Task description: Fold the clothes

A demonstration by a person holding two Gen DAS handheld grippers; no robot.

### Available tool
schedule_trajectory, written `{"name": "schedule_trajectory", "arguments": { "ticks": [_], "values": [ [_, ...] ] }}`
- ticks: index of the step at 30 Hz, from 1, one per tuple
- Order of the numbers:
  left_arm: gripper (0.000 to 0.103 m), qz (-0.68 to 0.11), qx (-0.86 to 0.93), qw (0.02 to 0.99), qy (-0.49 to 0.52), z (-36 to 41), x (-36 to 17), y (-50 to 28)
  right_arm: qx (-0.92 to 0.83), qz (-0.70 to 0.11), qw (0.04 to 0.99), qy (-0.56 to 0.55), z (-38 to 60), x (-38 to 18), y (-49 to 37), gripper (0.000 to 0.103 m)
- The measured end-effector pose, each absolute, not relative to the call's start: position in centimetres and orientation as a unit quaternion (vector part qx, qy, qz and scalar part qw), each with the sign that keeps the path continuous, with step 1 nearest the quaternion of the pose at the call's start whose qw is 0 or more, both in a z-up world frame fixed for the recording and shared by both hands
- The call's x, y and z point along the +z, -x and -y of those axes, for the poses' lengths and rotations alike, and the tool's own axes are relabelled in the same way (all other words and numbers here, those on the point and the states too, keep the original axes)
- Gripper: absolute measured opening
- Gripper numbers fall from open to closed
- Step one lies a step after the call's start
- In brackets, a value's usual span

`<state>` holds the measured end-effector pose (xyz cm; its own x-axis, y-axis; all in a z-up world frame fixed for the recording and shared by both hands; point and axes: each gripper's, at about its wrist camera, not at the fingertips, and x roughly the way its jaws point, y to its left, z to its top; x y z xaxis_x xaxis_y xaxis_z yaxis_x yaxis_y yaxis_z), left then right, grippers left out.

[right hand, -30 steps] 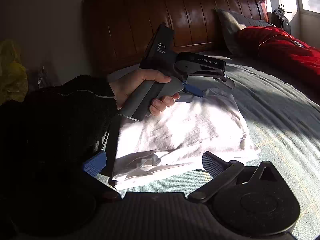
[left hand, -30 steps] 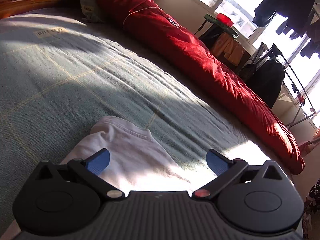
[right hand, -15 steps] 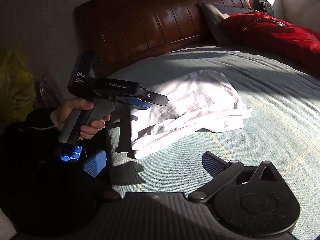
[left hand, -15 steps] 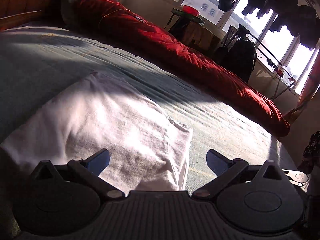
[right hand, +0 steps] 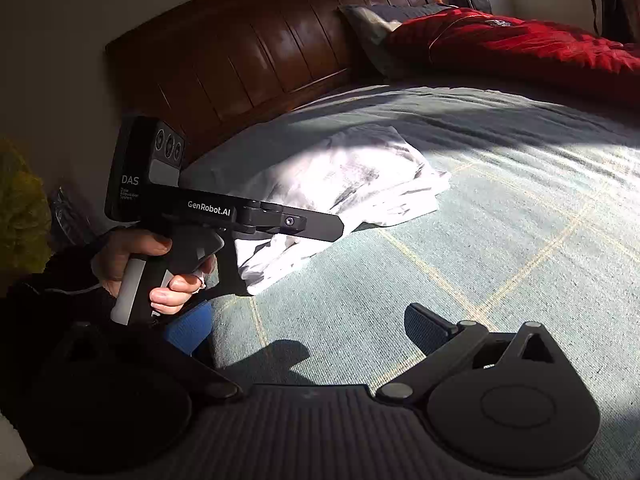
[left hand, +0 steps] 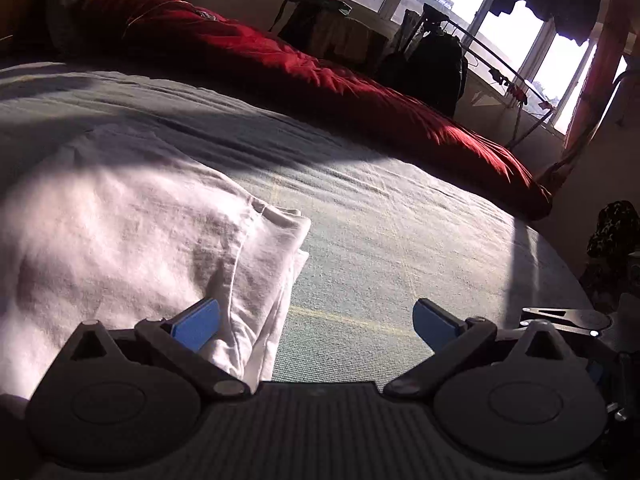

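A folded white garment [left hand: 132, 232] lies on the grey-green bedspread [left hand: 400, 220]; it also shows in the right wrist view [right hand: 344, 184] near the headboard. My left gripper [left hand: 316, 322] is open and empty, held just off the garment's near corner, its left finger over the cloth edge. In the right wrist view the left gripper [right hand: 304, 224] is seen from the side, held in a hand in front of the garment. My right gripper [right hand: 308, 330] is open and empty, over bare bedspread, well short of the garment.
A red duvet [left hand: 320, 72] lies along the far side of the bed. A wooden headboard [right hand: 260, 52] and a pillow [right hand: 372, 28] are at the bed's head. A drying rack with dark clothes [left hand: 440, 52] stands by the windows. A yellow bag [right hand: 20, 208] is at the left.
My left gripper has drawn back off the garment toward its near corner. My right gripper has backed away too, so the garment now looks farther off. Both stay open.
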<state>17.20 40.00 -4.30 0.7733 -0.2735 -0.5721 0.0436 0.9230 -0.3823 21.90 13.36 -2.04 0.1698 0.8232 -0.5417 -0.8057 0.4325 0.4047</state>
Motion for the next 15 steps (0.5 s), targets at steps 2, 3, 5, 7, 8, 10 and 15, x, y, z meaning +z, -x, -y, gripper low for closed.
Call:
{"name": "schedule_trajectory", "arguments": {
  "ticks": [2, 3, 5, 7, 8, 10, 15],
  "values": [
    [0.102, -0.316, -0.073, 0.927, 0.189, -40.5, -4.0, -17.1, 0.538, -0.367, 0.758, -0.037, -13.6, -2.1, -23.3, 0.103],
    [0.102, -0.307, -0.069, 0.927, 0.205, -41.0, -3.9, -16.9, 0.542, -0.372, 0.752, -0.053, -13.9, -2.2, -24.3, 0.103],
    [0.102, -0.293, -0.060, 0.924, 0.240, -42.3, -3.6, -16.4, 0.551, -0.389, 0.733, -0.086, -14.8, -2.6, -26.7, 0.103],
    [0.102, -0.279, -0.048, 0.922, 0.264, -43.6, -3.3, -15.6, 0.555, -0.416, 0.710, -0.124, -16.1, -3.4, -29.4, 0.103],
    [0.102, -0.273, -0.043, 0.921, 0.275, -44.2, -3.3, -15.2, 0.550, -0.434, 0.698, -0.147, -16.9, -4.1, -31.0, 0.103],
    [0.102, -0.261, -0.034, 0.918, 0.296, -45.4, -3.1, -14.3, 0.538, -0.468, 0.674, -0.194, -18.4, -5.3, -34.1, 0.103],
    [0.102, -0.256, -0.019, 0.914, 0.316, -46.7, -3.7, -13.9, 0.469, -0.548, 0.633, -0.281, -21.1, -9.1, -38.4, 0.103]
  ]
}}
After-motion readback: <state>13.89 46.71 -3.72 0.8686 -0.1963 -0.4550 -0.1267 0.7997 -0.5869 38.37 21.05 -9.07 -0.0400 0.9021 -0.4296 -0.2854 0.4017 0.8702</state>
